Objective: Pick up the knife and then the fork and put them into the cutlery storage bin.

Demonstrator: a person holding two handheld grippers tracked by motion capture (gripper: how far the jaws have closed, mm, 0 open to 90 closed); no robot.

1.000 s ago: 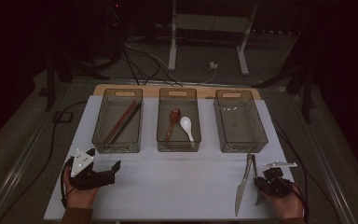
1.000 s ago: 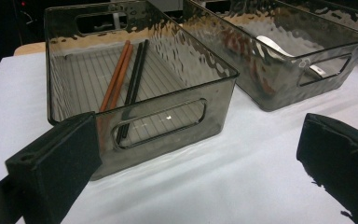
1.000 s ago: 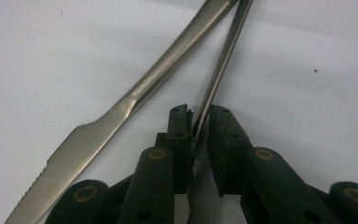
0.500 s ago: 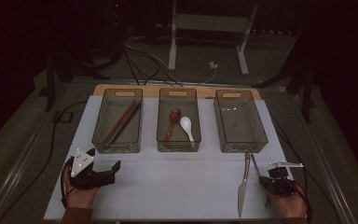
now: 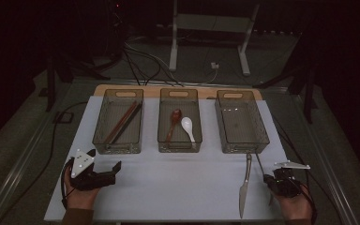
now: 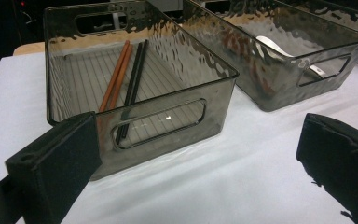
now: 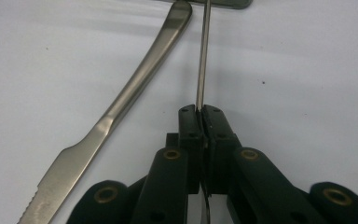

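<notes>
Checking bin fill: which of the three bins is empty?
The right-hand bin, nearest the right hand-held gripper. The left bin holds chopsticks; the middle bin holds two spoons.

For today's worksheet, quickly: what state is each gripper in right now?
Left gripper: open, holding nothing.
Right gripper: closed on a thin metal utensil handle.

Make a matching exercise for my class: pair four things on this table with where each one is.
Things:
1. knife
2. white spoon
3. chopsticks
4. thin metal rod

Places:
A. in the left bin
B. clamped in the right claw
C. flat on the white sheet, beside the right claw
D. in the middle bin

Pairs: 1-C, 2-D, 3-A, 4-B
</notes>
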